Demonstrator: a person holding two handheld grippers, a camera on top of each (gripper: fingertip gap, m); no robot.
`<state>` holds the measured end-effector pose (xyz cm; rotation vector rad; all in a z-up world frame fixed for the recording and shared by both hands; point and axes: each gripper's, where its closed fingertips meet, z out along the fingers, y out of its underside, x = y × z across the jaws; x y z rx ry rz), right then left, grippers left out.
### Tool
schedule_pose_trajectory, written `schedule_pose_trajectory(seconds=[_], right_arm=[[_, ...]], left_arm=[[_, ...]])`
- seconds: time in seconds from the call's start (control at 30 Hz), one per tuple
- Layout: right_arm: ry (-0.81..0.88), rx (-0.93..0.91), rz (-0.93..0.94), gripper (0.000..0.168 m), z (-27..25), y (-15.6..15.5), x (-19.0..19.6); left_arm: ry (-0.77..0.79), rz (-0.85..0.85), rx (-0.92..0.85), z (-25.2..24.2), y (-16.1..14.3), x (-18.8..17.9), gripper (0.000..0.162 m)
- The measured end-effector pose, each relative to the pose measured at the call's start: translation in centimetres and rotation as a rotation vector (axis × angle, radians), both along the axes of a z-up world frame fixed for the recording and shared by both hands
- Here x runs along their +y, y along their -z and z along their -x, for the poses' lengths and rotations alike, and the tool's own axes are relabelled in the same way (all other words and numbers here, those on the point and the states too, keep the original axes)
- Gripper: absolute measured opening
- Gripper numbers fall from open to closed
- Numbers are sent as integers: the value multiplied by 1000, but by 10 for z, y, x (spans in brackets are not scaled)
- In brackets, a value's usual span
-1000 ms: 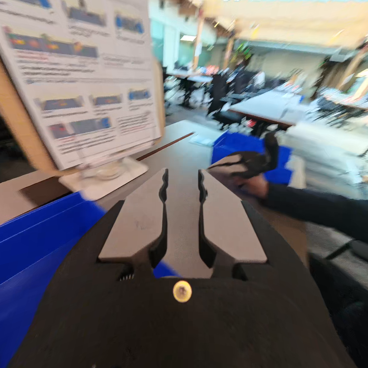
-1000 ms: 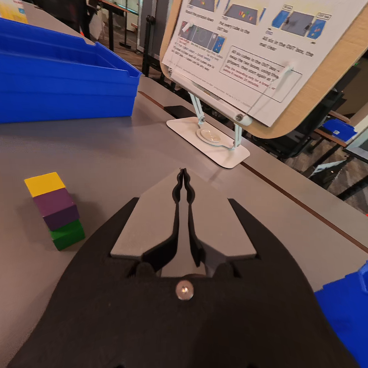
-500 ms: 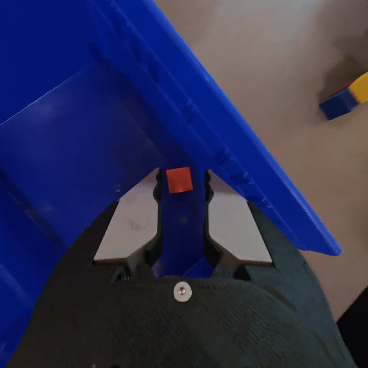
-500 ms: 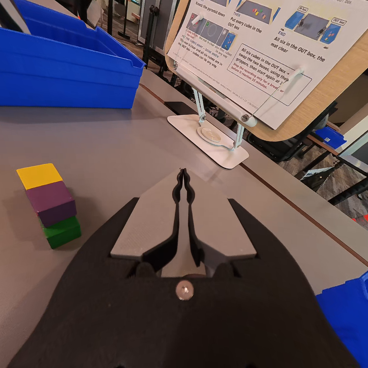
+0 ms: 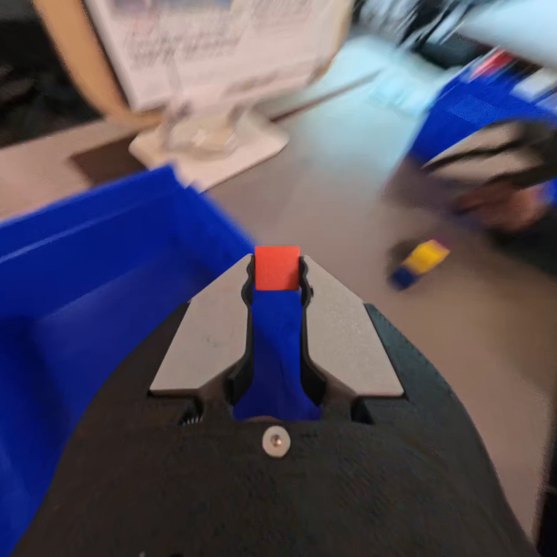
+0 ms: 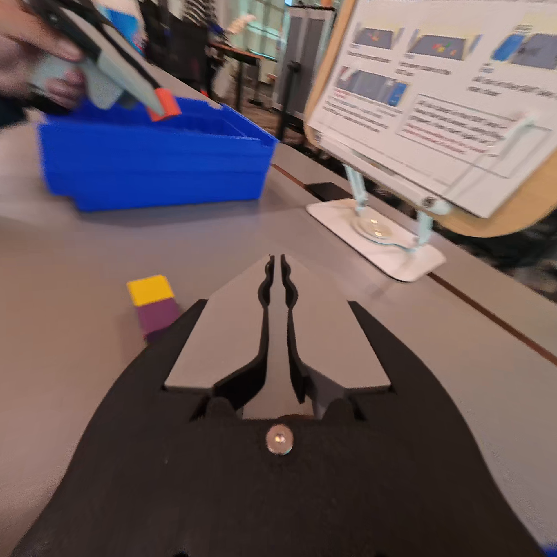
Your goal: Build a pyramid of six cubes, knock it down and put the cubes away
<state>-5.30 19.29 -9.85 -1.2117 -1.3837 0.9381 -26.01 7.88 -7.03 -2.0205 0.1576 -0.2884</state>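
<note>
Left gripper (image 5: pixel 277 268) fills the lower half of the left wrist view, its two grey fingers (image 5: pixel 211 331) closed onto a red cube (image 5: pixel 276 267) pinched at the very tips, at the centre of the frame. Behind and below the cube lies a blue bin (image 5: pixel 90 241), spreading across the left side of the frame, its interior showing through the gap between the fingers. Seen from the right wrist view, this same gripper (image 6: pixel 156 111) enters from the upper left, a hand (image 6: pixel 27 54) around its handle, and holds the red cube (image 6: pixel 165 104) just above the open top of the blue bin (image 6: pixel 156 168).

Right gripper (image 6: pixel 277 262) occupies the lower centre of its own view with its fingers nearly together, only a narrow slit between the tips and nothing held in it. It hovers above the grey table (image 6: pixel 75 241). Just left of its fingers stands a small stack: a yellow cube (image 6: pixel 149 289) on a purple cube (image 6: pixel 156 318), whose lower part is hidden by the gripper body. In the left wrist view the stack is blurred at centre right, showing a yellow cube (image 5: pixel 426 256) beside a blue cube (image 5: pixel 404 277).

A white stand (image 6: pixel 376 241) carrying an instruction sheet (image 6: pixel 437 90) fills the upper right of the right wrist view. A second blue bin (image 5: pixel 470 120) sits blurred at the upper right of the left wrist view.
</note>
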Motion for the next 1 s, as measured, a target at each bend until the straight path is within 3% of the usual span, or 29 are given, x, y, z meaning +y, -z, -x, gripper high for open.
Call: schedule_pose_trajectory(seconds=[0.1,0.2,0.3,0.47,0.63,0.8,0.9,1.0], right_arm=[[-149,14,111,24,7,-6,-30],[-156,58,8,45,12,-18,-49],[-144,131,-118,36,14,-40,-72],[-38,181,-262,37,27,-67,-93],[-105,164,-361,37,37,-58,-123],[-57,192,-347,28,40,-63,-119],[-49,232,-396,10,35,-70,-120],[-53,237,-408,15,33,-73,-121]], left_arm=[[284,-225,-261,-55,-58,-17,27],[464,-247,-384,-97,-74,-30,26],[458,-182,-455,-125,-67,-17,26],[441,-110,-595,-164,-55,-2,26],[477,-88,-610,-185,-48,-1,26],[502,-83,-667,-187,-51,-4,26],[512,-77,-683,-187,-51,-5,26],[515,-70,-682,-188,-50,-5,26]])
